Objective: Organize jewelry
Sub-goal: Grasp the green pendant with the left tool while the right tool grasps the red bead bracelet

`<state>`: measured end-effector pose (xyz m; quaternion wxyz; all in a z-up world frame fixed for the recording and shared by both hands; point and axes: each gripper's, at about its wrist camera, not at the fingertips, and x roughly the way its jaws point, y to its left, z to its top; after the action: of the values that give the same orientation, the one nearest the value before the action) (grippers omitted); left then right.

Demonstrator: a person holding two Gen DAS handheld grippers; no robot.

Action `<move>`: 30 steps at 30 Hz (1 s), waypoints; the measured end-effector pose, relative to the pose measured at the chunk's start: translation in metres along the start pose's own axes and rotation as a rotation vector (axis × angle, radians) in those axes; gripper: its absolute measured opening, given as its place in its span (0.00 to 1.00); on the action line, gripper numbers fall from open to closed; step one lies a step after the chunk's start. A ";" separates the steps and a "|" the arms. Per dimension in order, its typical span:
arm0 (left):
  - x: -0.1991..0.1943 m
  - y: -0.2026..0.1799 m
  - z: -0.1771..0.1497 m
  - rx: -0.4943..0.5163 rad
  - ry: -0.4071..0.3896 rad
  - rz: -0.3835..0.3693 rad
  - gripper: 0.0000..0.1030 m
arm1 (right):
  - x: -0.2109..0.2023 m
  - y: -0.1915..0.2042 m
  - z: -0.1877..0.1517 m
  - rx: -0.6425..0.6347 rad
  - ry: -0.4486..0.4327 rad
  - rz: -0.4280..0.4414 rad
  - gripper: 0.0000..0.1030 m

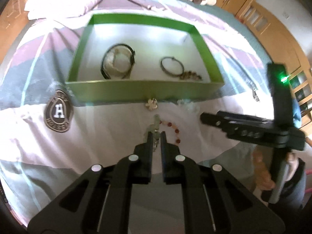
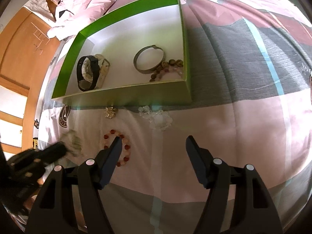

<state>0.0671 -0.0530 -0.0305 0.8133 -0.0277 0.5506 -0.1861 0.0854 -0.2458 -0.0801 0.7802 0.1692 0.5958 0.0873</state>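
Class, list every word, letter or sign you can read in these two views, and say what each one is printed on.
"H": large white letter in the middle of the oval badge printed on the bed cover.
Small lettering around the badge's rim: too blurred to read in either view.
Nothing else carries text.

Light: bright daylight fills both pictures, and the colors look a bit washed out.
Glare: the white floor of the green box shines very bright at its far side in the left wrist view.
Shadow: a dark strip lies on the bed cover along the near wall of the box.
Blur: the left wrist view looks soft and smeared; the left gripper is fuzzy in the right wrist view.
Edges: both pictures are round, with bent lines and black corners.
Small glow: a green lamp flares on the right gripper.
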 end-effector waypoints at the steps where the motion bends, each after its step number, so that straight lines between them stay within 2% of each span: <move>1: -0.005 0.002 -0.001 0.000 -0.007 -0.005 0.07 | 0.001 0.001 -0.001 -0.003 0.004 0.003 0.67; 4: -0.003 0.011 -0.006 -0.012 0.011 0.020 0.07 | 0.006 0.006 -0.003 -0.018 0.022 0.008 0.67; 7: 0.019 0.027 -0.009 -0.036 0.065 0.090 0.08 | 0.009 0.008 -0.005 -0.030 0.025 -0.007 0.67; 8: 0.029 0.035 -0.010 -0.047 0.088 0.134 0.10 | 0.010 0.008 -0.005 -0.029 0.026 -0.007 0.67; 9: 0.037 0.043 -0.011 -0.063 0.104 0.175 0.25 | 0.011 0.008 -0.005 -0.023 0.031 -0.002 0.67; 10: 0.044 0.052 -0.012 -0.080 0.123 0.209 0.51 | 0.011 0.007 -0.006 -0.015 0.037 0.009 0.67; 11: 0.050 0.062 -0.014 -0.105 0.146 0.245 0.59 | 0.011 0.007 -0.006 -0.011 0.041 0.019 0.67; 13: 0.053 0.076 -0.014 -0.138 0.142 0.277 0.65 | 0.010 0.009 -0.006 -0.008 0.039 0.052 0.67; 16: 0.049 0.078 -0.010 -0.137 0.106 0.271 0.78 | 0.008 0.019 -0.007 -0.038 0.032 0.095 0.68; 19: 0.046 0.069 -0.004 -0.115 0.087 0.232 0.78 | 0.014 0.033 -0.011 -0.083 0.048 0.076 0.76; 23: 0.055 0.048 -0.004 -0.040 0.102 0.235 0.77 | 0.027 0.040 -0.014 -0.109 0.070 0.040 0.77; 26: 0.065 0.044 -0.003 -0.030 0.121 0.226 0.61 | 0.038 0.043 -0.012 -0.094 0.091 0.035 0.77; 30: 0.081 0.047 0.001 -0.052 0.161 0.226 0.39 | 0.053 0.049 -0.012 -0.103 0.092 -0.042 0.77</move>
<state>0.1068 -0.0361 -0.1142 0.7814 0.0283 0.6182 -0.0804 0.0919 -0.1811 -0.1123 0.7612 0.1119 0.6293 0.1092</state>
